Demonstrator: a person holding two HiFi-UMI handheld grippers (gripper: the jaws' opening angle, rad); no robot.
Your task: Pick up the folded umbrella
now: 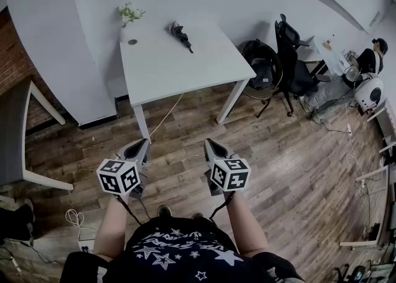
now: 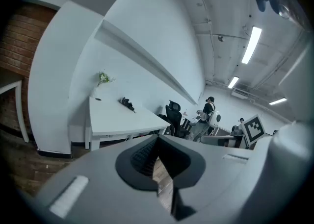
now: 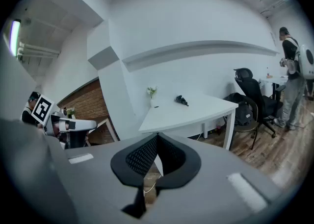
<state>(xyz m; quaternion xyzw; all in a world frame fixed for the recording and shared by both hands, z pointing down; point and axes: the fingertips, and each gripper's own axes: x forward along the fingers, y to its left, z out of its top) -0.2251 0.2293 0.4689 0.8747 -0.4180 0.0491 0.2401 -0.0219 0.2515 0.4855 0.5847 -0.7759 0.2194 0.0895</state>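
Observation:
A folded black umbrella (image 1: 179,34) lies near the far edge of a white table (image 1: 185,71). It shows small in the left gripper view as the umbrella (image 2: 127,104) and in the right gripper view as the umbrella (image 3: 181,100). My left gripper (image 1: 144,145) and right gripper (image 1: 209,145) are held side by side over the wooden floor, well short of the table. Both are shut with nothing between the jaws. The left gripper (image 2: 158,142) and right gripper (image 3: 157,142) each show tips meeting.
A small plant in a white vase (image 1: 128,17) stands at the table's far left corner beside a dark disc (image 1: 132,42). A black office chair (image 1: 291,59) and a bag (image 1: 263,68) sit right of the table. A person (image 1: 371,59) stands far right. Cables (image 1: 164,114) run across the floor.

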